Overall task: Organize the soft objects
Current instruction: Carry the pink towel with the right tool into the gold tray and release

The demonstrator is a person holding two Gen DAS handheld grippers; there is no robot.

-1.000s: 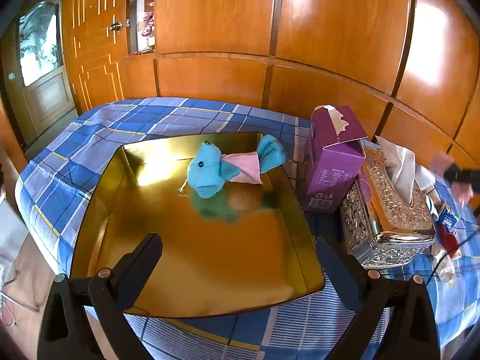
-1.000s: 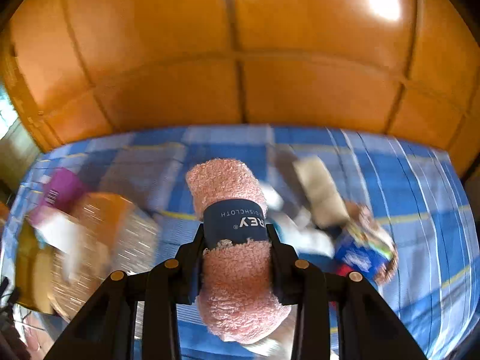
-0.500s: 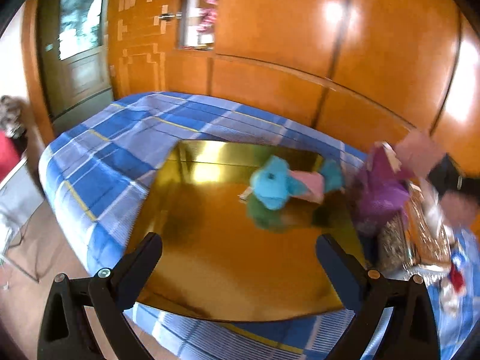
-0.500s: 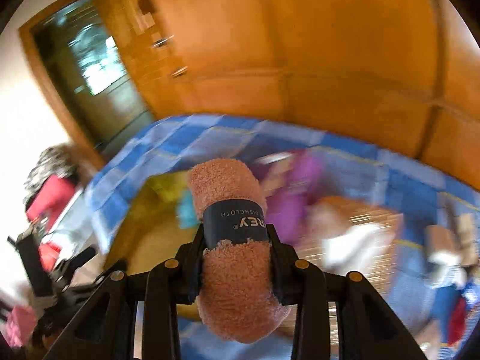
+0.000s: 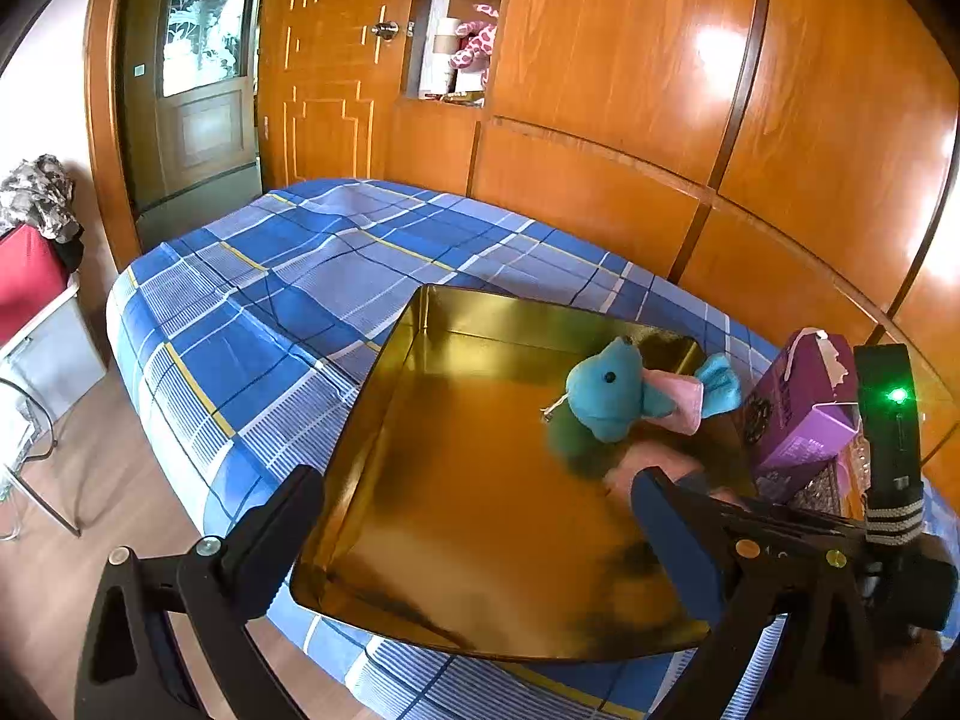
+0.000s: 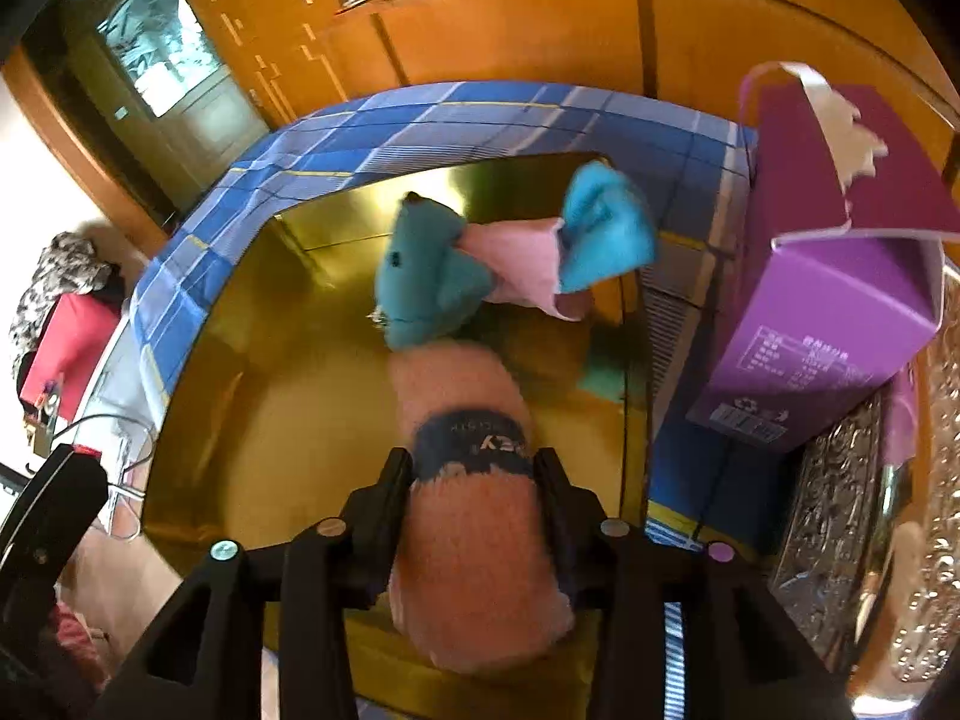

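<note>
Wood panelling backs the table under its blue plaid cloth (image 5: 252, 276), and on it we see the gold tray (image 5: 384, 396). Our right claw (image 6: 474, 468) is clamped on a rolled pink dishcloth (image 6: 474, 546) with a dark band, held over the tray's right side. Beyond it, by the tray's far right corner, lies a teal and pink plush toy (image 5: 606, 399). Our left claw (image 5: 480, 534) hangs open over the tray's near edge. Just off the tray's right edge stand a purple tissue box (image 6: 840, 300) and a silver tissue holder (image 6: 840, 528).
</note>
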